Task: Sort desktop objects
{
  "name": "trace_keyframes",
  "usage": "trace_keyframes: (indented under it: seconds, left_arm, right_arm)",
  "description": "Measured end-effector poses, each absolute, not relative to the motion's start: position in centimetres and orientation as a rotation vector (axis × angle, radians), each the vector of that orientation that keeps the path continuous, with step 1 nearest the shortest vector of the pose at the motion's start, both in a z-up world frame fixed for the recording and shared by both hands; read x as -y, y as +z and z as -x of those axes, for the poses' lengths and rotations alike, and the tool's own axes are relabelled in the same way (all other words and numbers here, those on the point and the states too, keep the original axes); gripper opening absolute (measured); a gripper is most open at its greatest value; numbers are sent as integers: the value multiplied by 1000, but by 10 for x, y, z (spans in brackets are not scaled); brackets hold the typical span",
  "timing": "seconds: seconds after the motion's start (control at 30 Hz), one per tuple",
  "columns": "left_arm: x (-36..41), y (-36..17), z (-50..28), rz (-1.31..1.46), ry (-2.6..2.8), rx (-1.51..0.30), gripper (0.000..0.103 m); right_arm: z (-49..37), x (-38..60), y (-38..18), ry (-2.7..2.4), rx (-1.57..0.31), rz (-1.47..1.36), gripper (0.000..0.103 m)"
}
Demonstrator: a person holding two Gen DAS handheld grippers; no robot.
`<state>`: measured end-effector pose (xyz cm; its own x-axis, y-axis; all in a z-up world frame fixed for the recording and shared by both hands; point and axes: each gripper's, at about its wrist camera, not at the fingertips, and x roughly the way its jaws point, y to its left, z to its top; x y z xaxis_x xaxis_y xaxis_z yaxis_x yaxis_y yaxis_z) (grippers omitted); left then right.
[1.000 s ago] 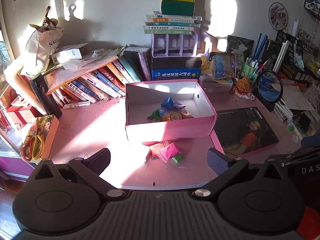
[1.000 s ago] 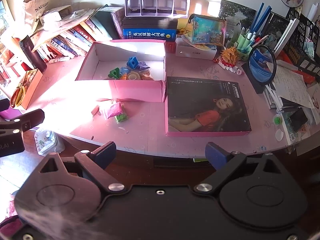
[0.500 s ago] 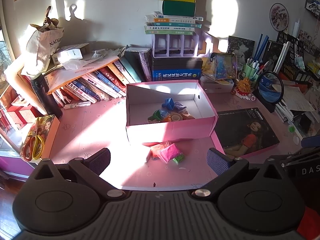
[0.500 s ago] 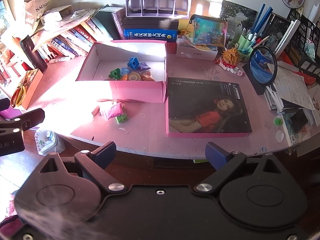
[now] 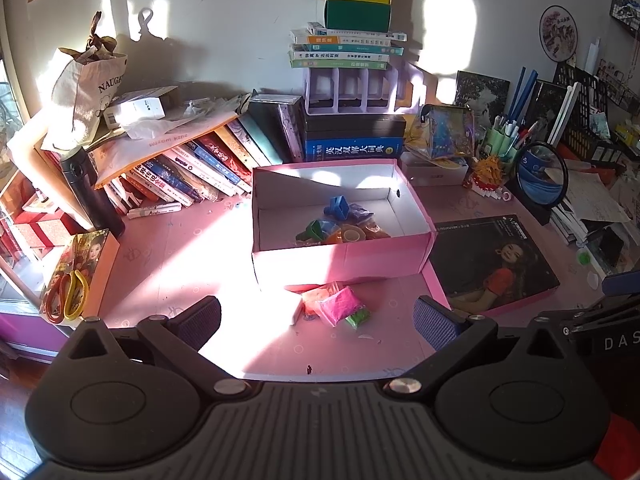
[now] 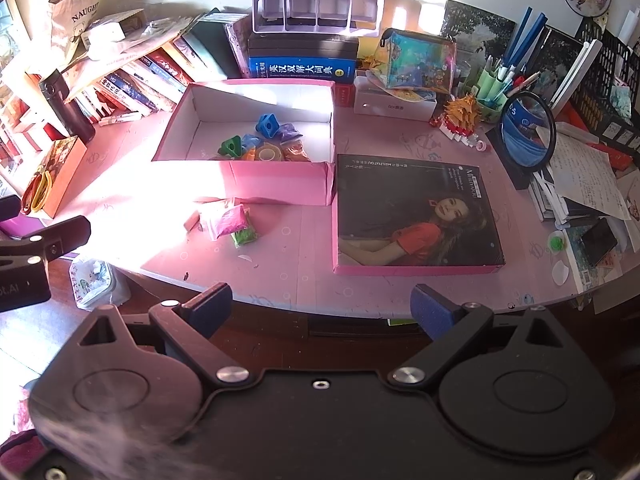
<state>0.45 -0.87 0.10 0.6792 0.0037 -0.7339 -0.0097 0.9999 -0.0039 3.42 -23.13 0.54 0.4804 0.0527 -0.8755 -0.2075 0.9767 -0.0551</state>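
An open pink box (image 5: 344, 258) (image 6: 280, 182) stands mid-desk and holds several small things: blue and green blocks (image 6: 269, 125), a tape roll (image 6: 269, 155) and coloured packets. In front of it on the desk lie a magenta packet (image 5: 339, 305) (image 6: 229, 222), an orange packet (image 5: 314, 300) and a small green packet (image 5: 358, 318) (image 6: 244, 236). My left gripper (image 5: 316, 320) is open and empty, just short of these packets. My right gripper (image 6: 320, 306) is open and empty, back over the desk's front edge.
The box's lid (image 6: 416, 216), with a woman's portrait, lies to the right of the box. Leaning books (image 5: 180, 172) and a black flask (image 5: 90, 192) stand at the back left, scissors (image 5: 66, 294) at the left edge. A round mirror (image 6: 528, 130), pen cup and papers crowd the right.
Both views have drifted slightly closer to the desk. Both grippers stay open. Nothing on the desk has moved.
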Motion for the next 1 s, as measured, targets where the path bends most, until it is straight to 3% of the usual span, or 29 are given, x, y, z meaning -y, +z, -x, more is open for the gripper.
trace_keyframes:
  seconds: [1.0]
  left_arm:
    - [-13, -20, -32, 28, -39, -849, 103]
  right_arm:
    - [-59, 227, -11, 219, -1086, 120, 96]
